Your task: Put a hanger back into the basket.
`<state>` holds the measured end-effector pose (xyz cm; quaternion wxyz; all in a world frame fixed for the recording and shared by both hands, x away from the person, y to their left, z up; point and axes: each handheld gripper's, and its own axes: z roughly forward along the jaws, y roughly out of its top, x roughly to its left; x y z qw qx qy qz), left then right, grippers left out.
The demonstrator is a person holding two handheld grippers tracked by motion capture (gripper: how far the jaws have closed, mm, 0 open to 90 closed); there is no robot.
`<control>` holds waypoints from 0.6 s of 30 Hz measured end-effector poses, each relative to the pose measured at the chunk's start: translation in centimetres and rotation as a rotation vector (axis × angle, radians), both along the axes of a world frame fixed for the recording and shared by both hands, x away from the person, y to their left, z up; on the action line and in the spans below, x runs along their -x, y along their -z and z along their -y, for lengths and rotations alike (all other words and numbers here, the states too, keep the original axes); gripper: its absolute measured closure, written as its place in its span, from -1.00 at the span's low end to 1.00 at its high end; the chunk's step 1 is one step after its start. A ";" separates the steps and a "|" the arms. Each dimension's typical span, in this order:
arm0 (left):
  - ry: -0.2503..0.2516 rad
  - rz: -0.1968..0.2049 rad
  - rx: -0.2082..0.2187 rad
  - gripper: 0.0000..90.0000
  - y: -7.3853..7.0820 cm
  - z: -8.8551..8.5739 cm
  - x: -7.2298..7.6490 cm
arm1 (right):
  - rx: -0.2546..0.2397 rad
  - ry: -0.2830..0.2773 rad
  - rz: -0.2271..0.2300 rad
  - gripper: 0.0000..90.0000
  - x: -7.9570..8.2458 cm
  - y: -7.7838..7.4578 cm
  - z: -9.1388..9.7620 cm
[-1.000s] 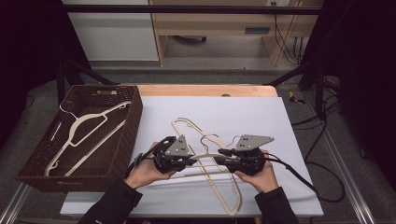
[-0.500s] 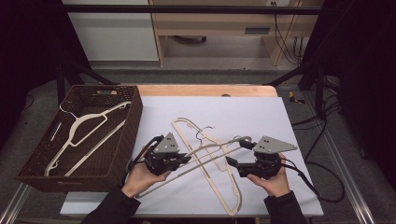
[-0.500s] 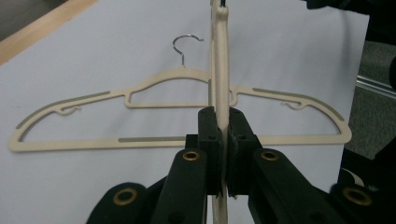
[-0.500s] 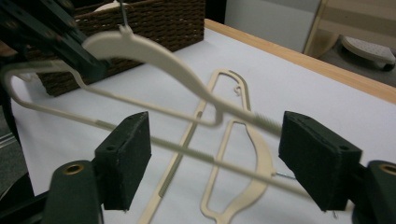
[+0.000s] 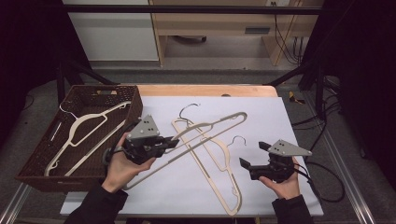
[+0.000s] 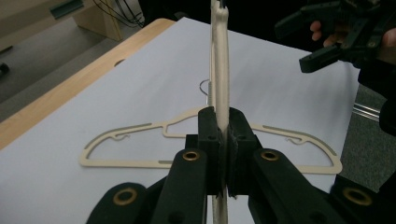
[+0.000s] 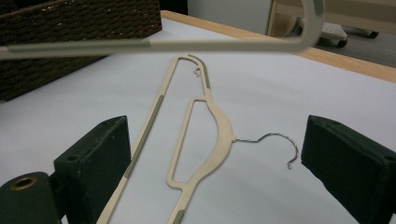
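White sheeting [image 5: 289, 121] is covering the table in front of me, with a wooden edge showing beyond it and a dark woven basket [image 5: 44, 161] sitting at my left, where one cream hanger [image 5: 81, 135] is lying inside. My left gripper [image 5: 169, 142] is clamping its jaws tight on the bar of a cream hanger [image 5: 210, 126], which I am holding tilted above the sheet so that its far end is pointing away toward the right. Under it a second hanger [image 7: 205, 135] is lying flat on the white sheet, its wire hook [image 7: 275, 144] curling toward my right side. My right gripper [image 5: 252, 156] is hovering near that flat hanger, just beside its hook; its jaws have just been opening and are standing wide apart with nothing between the pads.
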<state>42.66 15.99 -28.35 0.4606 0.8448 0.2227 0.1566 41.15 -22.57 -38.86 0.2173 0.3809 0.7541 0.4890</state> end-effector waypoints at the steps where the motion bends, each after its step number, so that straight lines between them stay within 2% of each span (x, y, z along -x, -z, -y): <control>1: -0.007 0.003 0.005 0.92 -0.5 -0.4 0.0 | 0.000 0.002 -0.001 -0.82 0.0 0.0 0.1; 4: -0.016 0.011 0.014 0.92 -1.8 -1.8 -0.3 | 0.005 0.007 -0.006 -0.82 0.1 0.2 0.2; 10: -0.074 0.035 0.017 0.92 -4.0 -5.5 -1.2 | 0.014 0.016 -0.013 -0.85 0.1 0.4 0.2; 12: -0.090 0.041 0.012 0.92 -4.4 -6.9 -1.6 | 0.015 0.017 -0.016 -0.85 0.1 0.4 0.2; 13: -0.090 0.041 0.012 0.92 -4.4 -6.9 -1.6 | 0.017 0.017 -0.016 -0.85 0.1 0.5 0.2; 14: -0.108 0.049 0.013 0.92 -4.8 -8.3 -2.0 | 0.016 0.017 -0.017 -0.85 0.0 0.5 0.1; 15: -0.121 0.048 0.022 0.92 -4.9 -9.0 -2.2 | 0.023 0.014 -0.016 -0.86 0.0 0.5 0.2; 18: -0.152 0.058 0.007 0.92 -4.9 -11.1 -2.8 | 0.023 0.020 -0.017 -0.86 0.0 0.5 0.1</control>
